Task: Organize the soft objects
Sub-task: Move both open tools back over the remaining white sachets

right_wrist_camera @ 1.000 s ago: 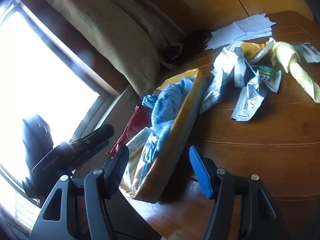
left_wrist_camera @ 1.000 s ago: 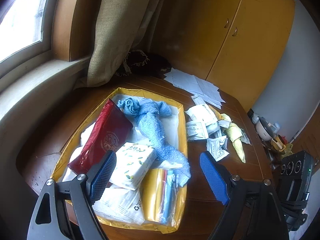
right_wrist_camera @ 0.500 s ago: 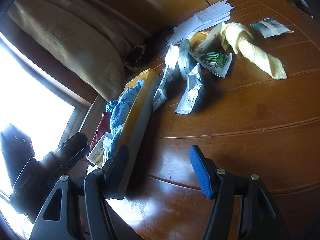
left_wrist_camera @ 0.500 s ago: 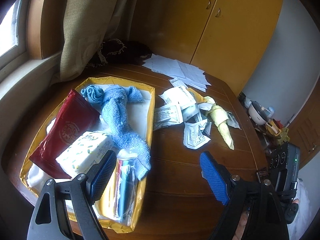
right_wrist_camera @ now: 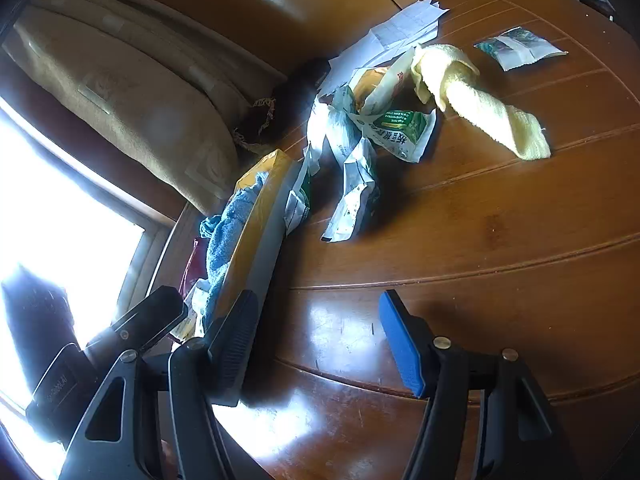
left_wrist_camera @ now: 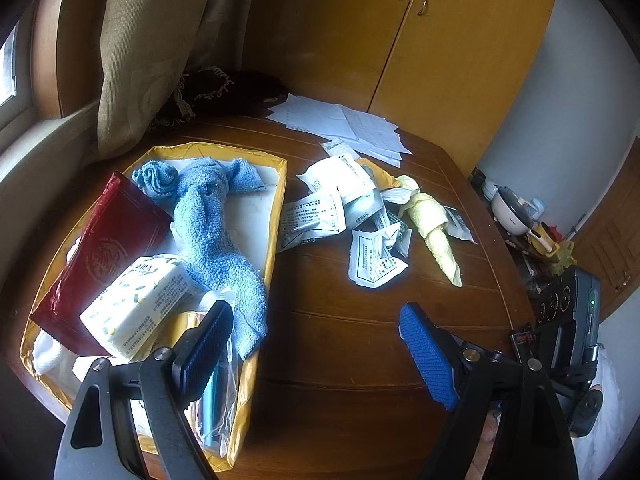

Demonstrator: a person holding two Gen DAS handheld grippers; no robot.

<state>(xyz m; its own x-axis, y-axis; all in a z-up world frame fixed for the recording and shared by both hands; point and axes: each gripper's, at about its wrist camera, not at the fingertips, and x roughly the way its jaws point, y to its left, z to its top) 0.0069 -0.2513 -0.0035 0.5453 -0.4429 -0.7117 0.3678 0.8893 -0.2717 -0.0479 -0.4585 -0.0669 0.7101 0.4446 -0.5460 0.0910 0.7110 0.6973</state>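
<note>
- On the surface [right_wrist_camera: 500,240], at 1 o'clock from right claw [right_wrist_camera: 320,340]: yellow towel [right_wrist_camera: 480,108], loose, outside yellow box [left_wrist_camera: 276,224].
- Long axis running 10-to-4.
- Right claw nearer than left claw [left_wrist_camera: 316,352].
- Both spread apart, empty.

A lived-in room of a home. A round wooden table [left_wrist_camera: 360,344] stands beside a window [right_wrist_camera: 48,216] hung with a heavy tan curtain [left_wrist_camera: 148,52]. Behind it is a yellow wooden cupboard [left_wrist_camera: 460,52] with two small handles. Loose papers [left_wrist_camera: 344,124], towels and packets clutter the table; small household items crowd a side surface [left_wrist_camera: 520,216].
</note>
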